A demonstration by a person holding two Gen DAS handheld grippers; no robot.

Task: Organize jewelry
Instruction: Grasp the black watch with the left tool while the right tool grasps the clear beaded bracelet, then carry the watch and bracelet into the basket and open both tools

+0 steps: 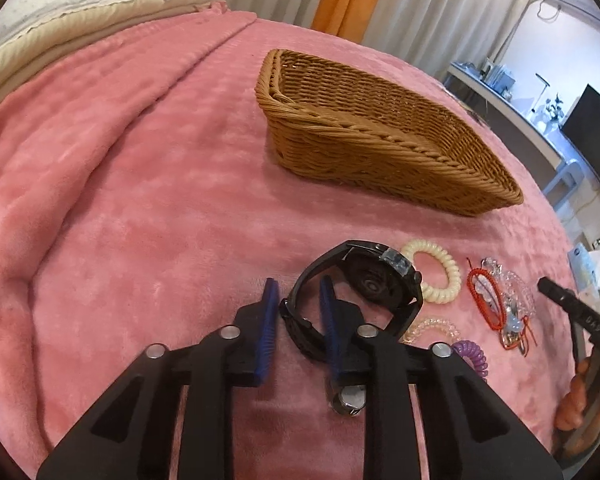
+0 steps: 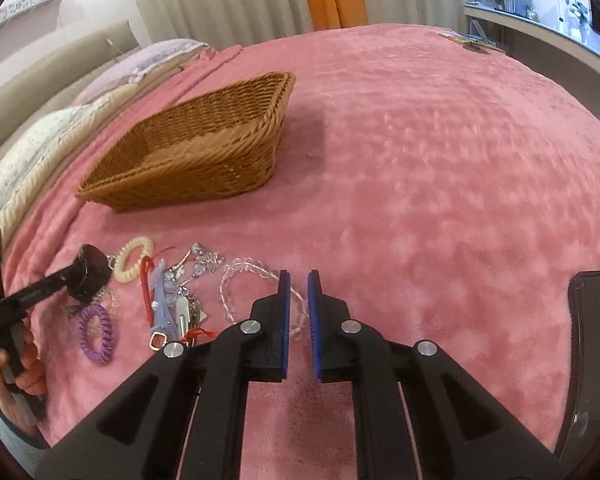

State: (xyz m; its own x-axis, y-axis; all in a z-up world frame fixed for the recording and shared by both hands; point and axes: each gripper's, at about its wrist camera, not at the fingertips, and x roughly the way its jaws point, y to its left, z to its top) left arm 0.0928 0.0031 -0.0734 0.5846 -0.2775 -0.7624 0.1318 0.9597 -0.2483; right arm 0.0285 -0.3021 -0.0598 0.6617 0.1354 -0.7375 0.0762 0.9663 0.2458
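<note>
My left gripper (image 1: 298, 296) is open around the strap of a black watch (image 1: 364, 284) lying on the pink blanket; its right finger sits inside the strap loop. A brown wicker basket (image 1: 380, 160) stands beyond, empty; it also shows in the right wrist view (image 2: 204, 168). Beside the watch lie a cream coil band (image 1: 440, 276), a red cord bracelet (image 1: 488, 300), a clear bead bracelet (image 1: 432, 330) and a purple coil band (image 1: 474, 358). My right gripper (image 2: 298, 280) is open and empty, its left finger over a clear bead bracelet (image 2: 236, 276).
The pink blanket (image 2: 440, 180) covers the bed. Pillows (image 1: 60, 12) lie at the head. A small round metal piece (image 1: 350, 398) lies under my left gripper. A dark curved object (image 2: 588, 340) is at the right edge. A desk (image 2: 540, 28) stands past the bed.
</note>
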